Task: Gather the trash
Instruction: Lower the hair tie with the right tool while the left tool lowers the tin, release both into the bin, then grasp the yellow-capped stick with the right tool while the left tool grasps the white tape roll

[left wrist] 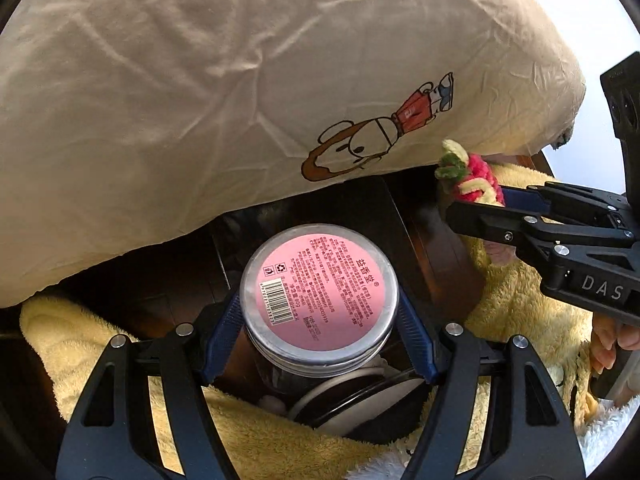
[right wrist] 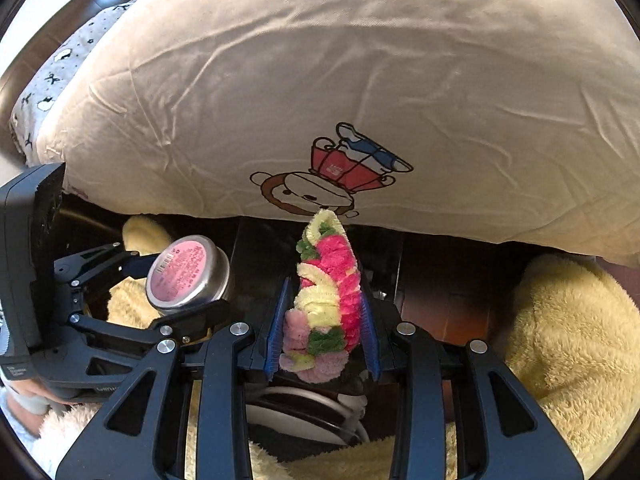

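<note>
**Jar in my left gripper, chenille piece in my right, both over the bin**

Left wrist view. My left gripper (left wrist: pixel 320 316) holds a jar (left wrist: pixel 320 292): the blue pads (left wrist: pixel 224 332) press on either side, just under its metal lid. The lid faces the camera and carries a round pink label with a barcode. Below the jar I see the white rim of a bin (left wrist: pixel 360 408) with a dark inside; the jar hangs above that opening. Yellow fleece (left wrist: pixel 520 312) lies around the bin on both sides. A beige pillow (left wrist: pixel 240 100) with a cartoon monkey print fills the upper half. Dark wood (left wrist: pixel 160 280) shows beneath its edge. At right my right gripper (left wrist: pixel 504 204) reaches in with a pink, cream and green chenille piece (left wrist: pixel 472 176) at its tip. Part of a hand (left wrist: pixel 612 344) shows at the right edge.

Right wrist view. My right gripper (right wrist: pixel 324 332) stands narrow, its blue pads (right wrist: pixel 370 332) against both sides of the chenille piece (right wrist: pixel 324 296), which stands upright between them, tip toward the pillow (right wrist: pixel 360 80). The bin (right wrist: pixel 296 412) rim lies directly beneath. At left my left gripper (right wrist: pixel 184 284) carries the jar (right wrist: pixel 186 276), tilted, pink label toward the camera. Fleece (right wrist: pixel 568 340) lies right and left. A patterned sheet (right wrist: pixel 60 80) shows at upper left.
</note>
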`<move>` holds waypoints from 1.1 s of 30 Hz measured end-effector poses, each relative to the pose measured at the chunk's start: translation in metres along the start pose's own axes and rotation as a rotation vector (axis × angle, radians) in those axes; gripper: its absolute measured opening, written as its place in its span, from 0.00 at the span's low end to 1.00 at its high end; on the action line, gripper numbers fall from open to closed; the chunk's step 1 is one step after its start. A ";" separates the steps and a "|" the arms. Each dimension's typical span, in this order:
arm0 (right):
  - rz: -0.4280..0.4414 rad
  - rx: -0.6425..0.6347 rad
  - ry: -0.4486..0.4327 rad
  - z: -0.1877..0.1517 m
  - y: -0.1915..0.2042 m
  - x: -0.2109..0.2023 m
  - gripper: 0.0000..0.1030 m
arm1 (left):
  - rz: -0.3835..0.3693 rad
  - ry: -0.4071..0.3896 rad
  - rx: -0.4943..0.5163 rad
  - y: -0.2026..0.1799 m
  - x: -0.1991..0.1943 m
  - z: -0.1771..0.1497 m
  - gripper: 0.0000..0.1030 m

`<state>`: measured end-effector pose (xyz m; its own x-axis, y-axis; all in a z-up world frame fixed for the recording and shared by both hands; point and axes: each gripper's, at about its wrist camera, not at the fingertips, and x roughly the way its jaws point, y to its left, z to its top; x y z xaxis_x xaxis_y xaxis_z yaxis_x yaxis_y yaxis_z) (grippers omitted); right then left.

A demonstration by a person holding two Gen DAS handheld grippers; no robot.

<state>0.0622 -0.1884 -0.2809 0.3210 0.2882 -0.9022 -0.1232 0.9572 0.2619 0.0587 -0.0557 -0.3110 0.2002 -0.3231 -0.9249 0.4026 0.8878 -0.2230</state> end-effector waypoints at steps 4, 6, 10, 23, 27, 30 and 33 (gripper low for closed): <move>-0.005 0.015 0.001 0.001 -0.002 0.002 0.40 | 0.020 0.014 -0.003 -0.002 0.001 0.002 0.67; -0.012 0.023 -0.005 0.002 -0.003 0.000 0.42 | 0.029 0.012 -0.006 -0.006 0.003 0.004 0.74; -0.012 0.052 -0.027 0.003 -0.013 -0.007 0.58 | 0.049 -0.007 -0.009 -0.003 -0.005 0.004 0.82; -0.039 0.073 -0.152 0.018 -0.026 -0.058 0.91 | 0.107 -0.167 0.002 0.010 -0.080 0.019 0.91; -0.068 0.024 -0.252 0.036 -0.018 -0.090 0.92 | 0.126 -0.260 0.005 0.013 -0.117 0.034 0.91; -0.098 -0.016 -0.314 0.056 -0.013 -0.107 0.92 | 0.135 -0.311 0.008 0.015 -0.135 0.051 0.91; -0.133 -0.038 -0.353 0.078 -0.014 -0.115 0.92 | 0.174 -0.357 0.022 0.020 -0.149 0.074 0.91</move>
<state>0.1001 -0.2327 -0.1536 0.6396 0.1596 -0.7520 -0.0914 0.9871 0.1317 0.1028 -0.0137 -0.1546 0.5632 -0.2659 -0.7824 0.3538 0.9332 -0.0625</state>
